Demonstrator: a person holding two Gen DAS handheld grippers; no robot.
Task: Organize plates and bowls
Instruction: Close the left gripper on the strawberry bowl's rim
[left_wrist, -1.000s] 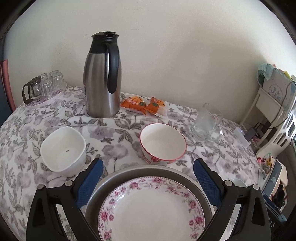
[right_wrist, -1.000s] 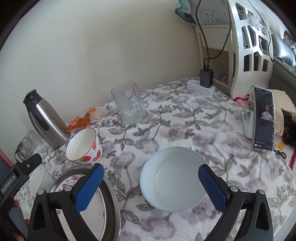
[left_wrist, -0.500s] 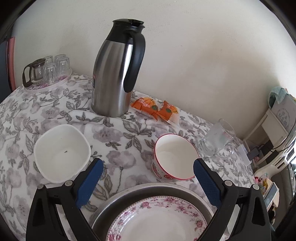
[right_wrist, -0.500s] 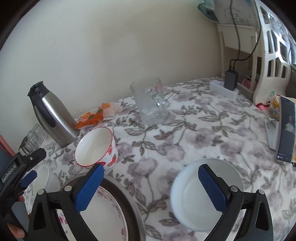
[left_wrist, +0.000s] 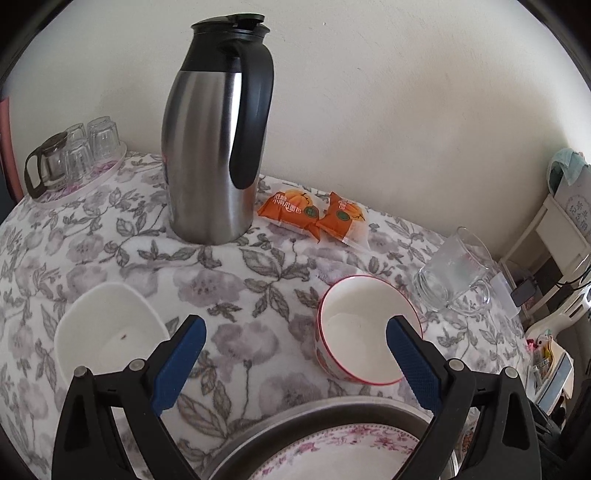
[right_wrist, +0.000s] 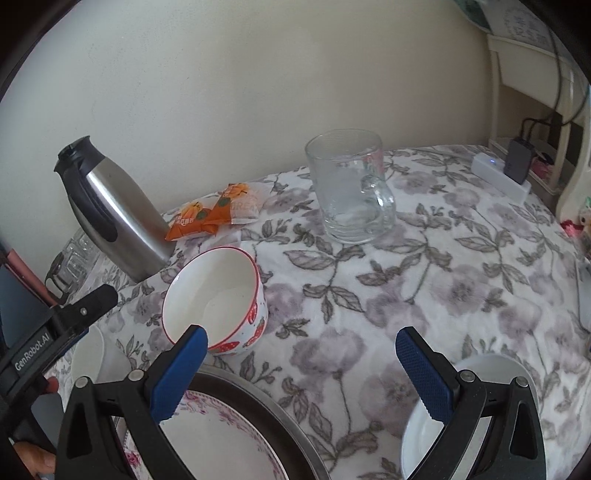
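Note:
A red-rimmed strawberry bowl (left_wrist: 360, 332) (right_wrist: 218, 295) stands on the floral tablecloth. A white squarish bowl (left_wrist: 107, 336) sits to its left. A pink-flowered plate (left_wrist: 343, 454) (right_wrist: 218, 439) lies in a grey metal dish (left_wrist: 295, 417) at the near edge. A plain white bowl (right_wrist: 491, 373) sits at the lower right of the right wrist view. My left gripper (left_wrist: 295, 354) is open and empty, hovering between the two bowls. My right gripper (right_wrist: 301, 369) is open and empty, between the strawberry bowl and the white bowl.
A steel thermos jug (left_wrist: 218, 147) stands at the back by the wall. Orange snack packets (left_wrist: 314, 214) lie beside it. A glass mug (right_wrist: 351, 188) stands to the right. A tray of small glasses (left_wrist: 74, 155) sits far left. A power strip (right_wrist: 498, 177) lies far right.
Both grippers moved forward and left over the table. The flowered plate slid toward the bottom edge of both views, and the white bowl moved to the right gripper's lower right. Jaws stayed open.

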